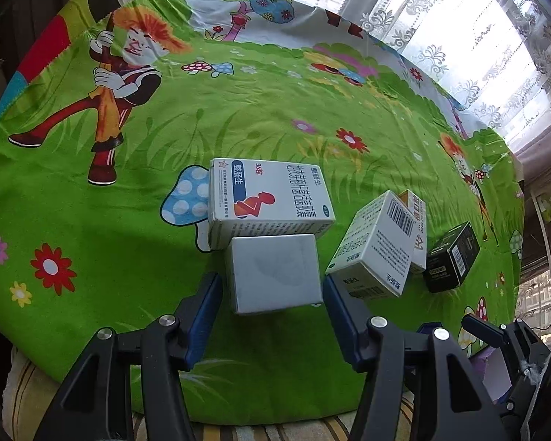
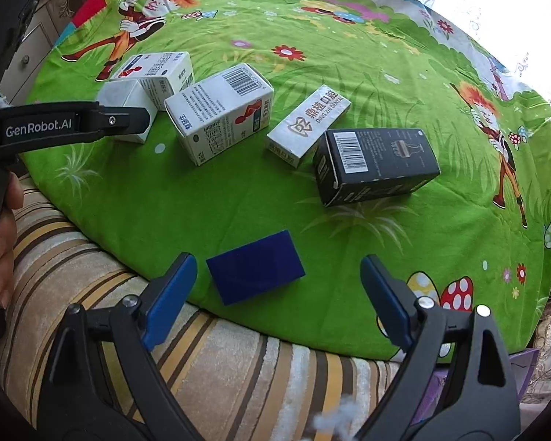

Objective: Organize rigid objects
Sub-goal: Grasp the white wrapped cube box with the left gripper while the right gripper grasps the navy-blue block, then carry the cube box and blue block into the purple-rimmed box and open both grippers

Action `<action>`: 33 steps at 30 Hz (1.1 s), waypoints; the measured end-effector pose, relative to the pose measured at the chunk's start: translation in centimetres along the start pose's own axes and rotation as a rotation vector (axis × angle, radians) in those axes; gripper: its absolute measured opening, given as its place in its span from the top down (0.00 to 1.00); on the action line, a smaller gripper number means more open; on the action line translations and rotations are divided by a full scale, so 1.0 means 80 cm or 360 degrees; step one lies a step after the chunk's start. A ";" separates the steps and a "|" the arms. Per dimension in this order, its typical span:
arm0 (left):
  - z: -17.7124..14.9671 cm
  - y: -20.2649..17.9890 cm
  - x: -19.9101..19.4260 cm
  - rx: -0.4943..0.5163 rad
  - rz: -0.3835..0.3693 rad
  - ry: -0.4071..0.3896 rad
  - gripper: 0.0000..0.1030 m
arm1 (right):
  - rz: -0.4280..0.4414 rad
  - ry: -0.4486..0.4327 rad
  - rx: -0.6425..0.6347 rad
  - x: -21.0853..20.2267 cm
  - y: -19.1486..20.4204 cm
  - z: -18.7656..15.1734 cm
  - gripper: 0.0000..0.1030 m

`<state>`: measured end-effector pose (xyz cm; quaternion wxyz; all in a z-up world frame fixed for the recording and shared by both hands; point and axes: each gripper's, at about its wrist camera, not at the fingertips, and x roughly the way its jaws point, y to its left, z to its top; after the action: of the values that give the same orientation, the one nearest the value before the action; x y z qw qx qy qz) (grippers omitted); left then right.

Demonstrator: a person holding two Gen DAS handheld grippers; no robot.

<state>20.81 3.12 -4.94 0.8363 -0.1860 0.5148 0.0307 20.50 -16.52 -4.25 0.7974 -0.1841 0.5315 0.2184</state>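
Observation:
My left gripper (image 1: 271, 280) points down with its blue pads on both sides of a plain white box (image 1: 275, 273), shut on it. That box sits low against a white medicine box with an orange figure (image 1: 272, 198). In the right wrist view the left gripper (image 2: 121, 119) crosses the same white box (image 2: 126, 97). My right gripper (image 2: 277, 259) is wide open. A dark blue box (image 2: 255, 266) lies on the cloth between its fingertips, nearer the left finger and untouched. A barcoded white box (image 2: 220, 114), a dental box (image 2: 308, 125) and a black box (image 2: 376, 163) lie beyond.
A green cartoon cloth (image 1: 275, 110) covers the surface. Its near edge ends on a striped cushion (image 2: 238, 367). A hand (image 2: 0, 239) holds the left gripper's handle. Lace curtains (image 1: 459, 18) hang behind the far edge.

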 end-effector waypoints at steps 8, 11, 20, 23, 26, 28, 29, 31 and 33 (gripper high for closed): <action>-0.001 0.002 0.000 -0.0017 -0.0027 -0.0054 0.52 | 0.0085 0.0018 0.0067 0.014 -0.010 -0.007 0.40; -0.003 0.005 -0.001 -0.0032 -0.0059 -0.0069 0.53 | 0.0077 0.0002 0.0066 0.012 -0.010 -0.010 0.43; -0.011 0.010 -0.017 -0.0041 -0.0137 -0.0166 0.53 | 0.0040 -0.0065 0.0120 -0.002 -0.013 -0.018 0.43; -0.013 0.009 -0.024 -0.0032 -0.0144 -0.0195 0.53 | 0.0002 -0.0111 0.0156 -0.014 -0.016 -0.020 0.43; -0.016 0.006 -0.031 -0.0015 -0.0134 -0.0229 0.53 | -0.0045 -0.0166 0.0204 -0.026 -0.022 -0.023 0.43; -0.019 0.002 -0.036 0.0000 -0.0123 -0.0249 0.53 | -0.0055 -0.0193 0.0240 -0.032 -0.028 -0.026 0.43; -0.020 0.000 -0.038 0.0010 -0.0111 -0.0260 0.53 | -0.0060 -0.0203 0.0261 -0.034 -0.030 -0.027 0.43; -0.024 -0.007 -0.043 0.0036 -0.0099 -0.0273 0.53 | -0.0072 -0.0221 0.0301 -0.038 -0.036 -0.029 0.43; -0.029 -0.014 -0.047 0.0069 -0.0090 -0.0281 0.53 | -0.0072 -0.0242 0.0331 -0.042 -0.040 -0.031 0.43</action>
<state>17.39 1.78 -2.29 0.8827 -0.1790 0.4343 0.0121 19.22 -21.00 -1.85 0.8549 -0.0953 0.4850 0.1576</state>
